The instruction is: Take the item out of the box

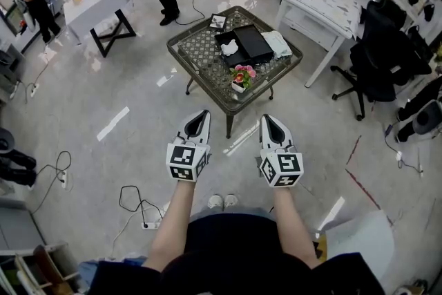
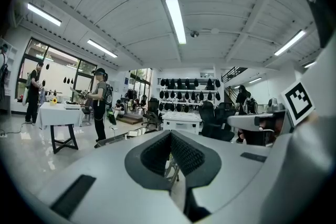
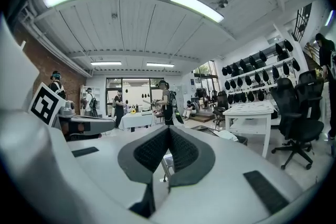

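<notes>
Jaws of left gripper (image 1: 199,117) and right gripper (image 1: 270,121) sat together, empty; white item (image 1: 229,47) in the box (image 1: 255,45) looked soft, light, pinchable on top.

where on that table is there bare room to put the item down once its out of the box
The left part of the table, from the black box to the left rim, is bare. Crowded elsewhere: the flower pot in front of the box, a white packet on its right, a small card behind it.

The right claw (image 3: 168,131) has its jaws pressed together, empty, facing a white table (image 3: 251,109).
</notes>
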Tool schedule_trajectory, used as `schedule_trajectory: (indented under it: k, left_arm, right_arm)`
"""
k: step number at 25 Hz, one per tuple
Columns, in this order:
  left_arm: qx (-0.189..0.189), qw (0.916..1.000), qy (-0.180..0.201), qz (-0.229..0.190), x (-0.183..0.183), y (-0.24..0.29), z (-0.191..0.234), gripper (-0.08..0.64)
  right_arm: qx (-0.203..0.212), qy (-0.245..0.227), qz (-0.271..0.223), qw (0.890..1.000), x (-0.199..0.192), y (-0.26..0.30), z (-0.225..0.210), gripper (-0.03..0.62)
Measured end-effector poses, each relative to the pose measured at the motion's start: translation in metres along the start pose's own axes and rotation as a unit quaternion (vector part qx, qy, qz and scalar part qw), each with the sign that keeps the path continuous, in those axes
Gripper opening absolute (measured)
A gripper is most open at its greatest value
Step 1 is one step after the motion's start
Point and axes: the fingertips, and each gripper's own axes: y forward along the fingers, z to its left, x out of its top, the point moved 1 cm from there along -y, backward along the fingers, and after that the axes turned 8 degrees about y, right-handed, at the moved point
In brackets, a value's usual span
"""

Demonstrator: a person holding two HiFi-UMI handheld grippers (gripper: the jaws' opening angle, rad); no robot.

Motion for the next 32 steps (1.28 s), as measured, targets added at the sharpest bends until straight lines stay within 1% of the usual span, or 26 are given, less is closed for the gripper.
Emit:
schedule_trajectory:
  k: [5,14,25,32]
  left_arm:
    - [-0.001,1.0,-0.001,0.002,0.001,0.0,0.003,0.018]
    - [0.0,1.0,-0.003,0.007,-0.004,0.001,0.003,0.018]
    - [0.003,0.9999,-0.004,0.009,-0.007,0.0,0.003,0.018]
    - [0.012,0.9999,-0.004,0.012,-0.006,0.0,0.005,0.018]
  right_arm:
    - [0.009,-0.01,0.008,1.0,-0.001,0.003,0.007,0.002]
    - [0.028,-0.003,0.006,1.0,-0.001,0.005,0.012,0.016]
    - [0.039,0.005,0.006,0.999,-0.003,0.006,0.013,0.129]
    - [0.043,0.011,0.007,0.999,-0.002,0.01,0.009,0.173]
